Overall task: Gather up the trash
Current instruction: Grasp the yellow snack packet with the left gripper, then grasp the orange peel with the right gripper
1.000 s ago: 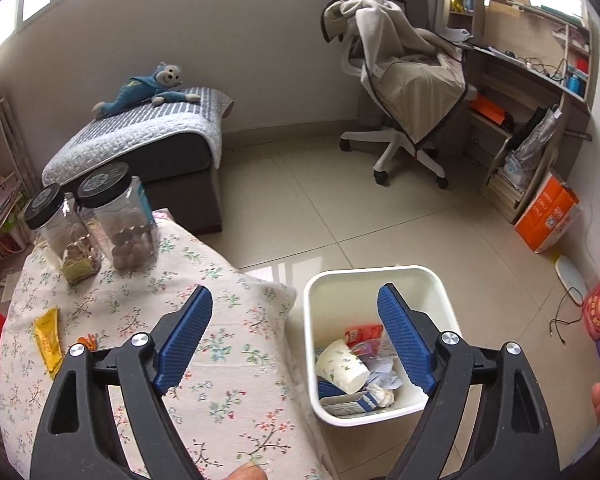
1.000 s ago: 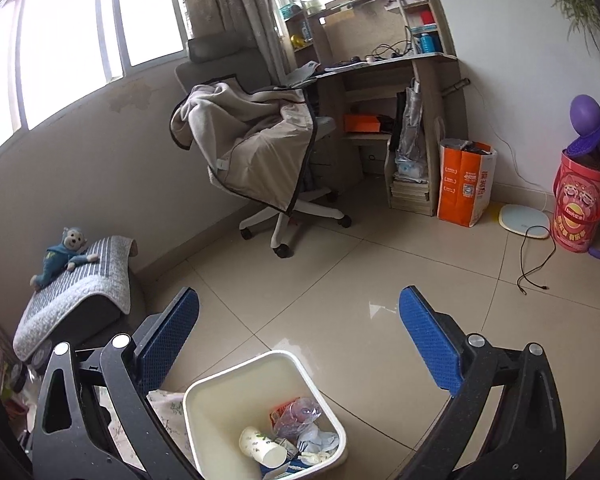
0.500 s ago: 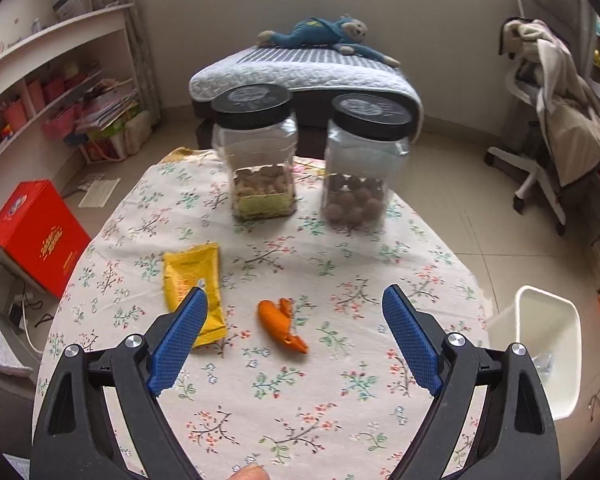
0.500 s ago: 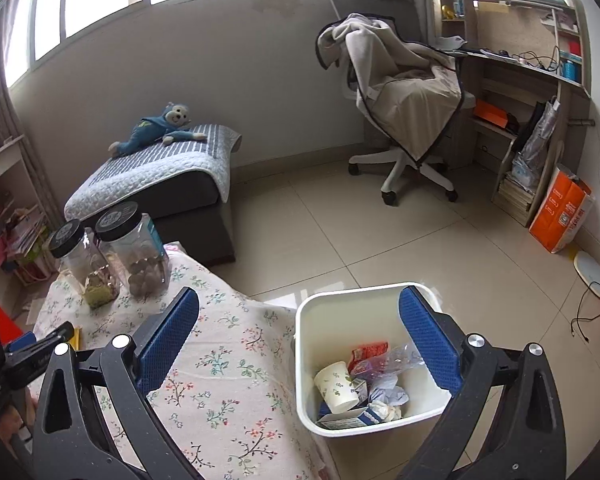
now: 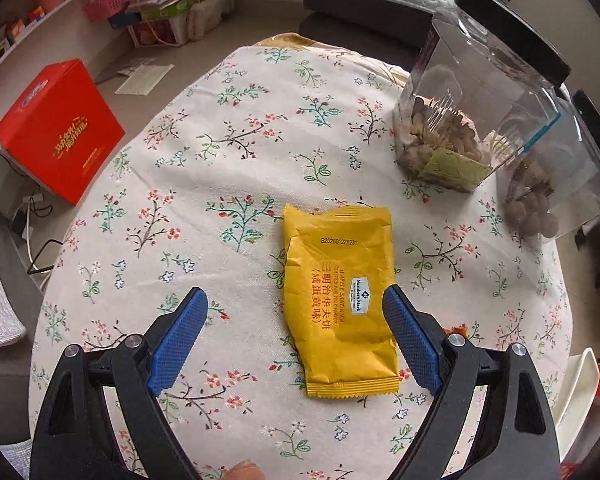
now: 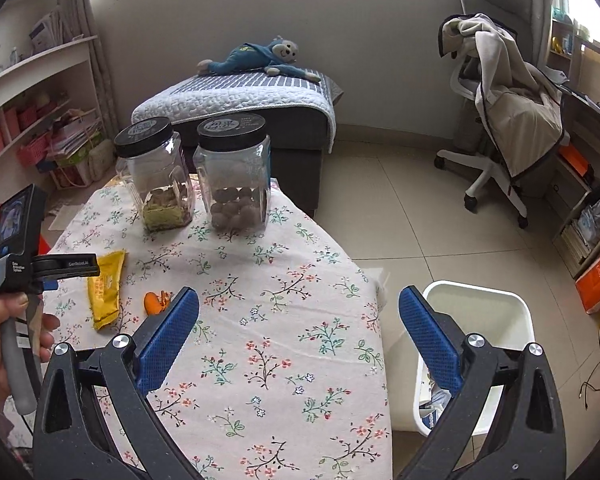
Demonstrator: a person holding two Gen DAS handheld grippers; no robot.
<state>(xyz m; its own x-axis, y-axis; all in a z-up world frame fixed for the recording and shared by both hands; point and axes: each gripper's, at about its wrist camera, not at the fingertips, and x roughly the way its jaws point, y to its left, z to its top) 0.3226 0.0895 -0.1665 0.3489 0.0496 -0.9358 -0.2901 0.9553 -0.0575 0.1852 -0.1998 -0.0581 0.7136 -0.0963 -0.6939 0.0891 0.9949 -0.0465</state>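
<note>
Left wrist cam: my left gripper [image 5: 296, 328] was hanging over the floral tablecloth [image 5: 228, 128] w/ both blue pads spread wide, nothing in them. The yellow wrapper [image 5: 340, 296] lay flat on the cloth, its near half between the pads but closer to the right-side pad, which was just beside its edge. Not touching it yet afaict. Behind the wrapper, two clear jars: the nut jar [image 5: 460, 120] and the jar of brown balls [image 5: 552, 184], both well apart from the wrapper. A red box [image 5: 56, 128] sat on the floor beyond the table's far-left edge.

Right wrist cam: right gripper [image 6: 300, 340] was also gaping, empty, parked over the near part of the table. From here the wrapper [image 6: 106, 288] sat left of the pads, w/ a small orange scrap [image 6: 156, 302] just beside it. The white bin [image 6: 480, 320] stood on the floor right next to the table, some trash visible low inside.

So imo this was the reach-for-the-wrapper step; two bits were left on the table. Next move prob needed me to shift left a bit to centre it, drop lower, then pinch. Flat crinkly foil, so I'd have had to catch an edge or it'd just slide on the cloth.
</note>
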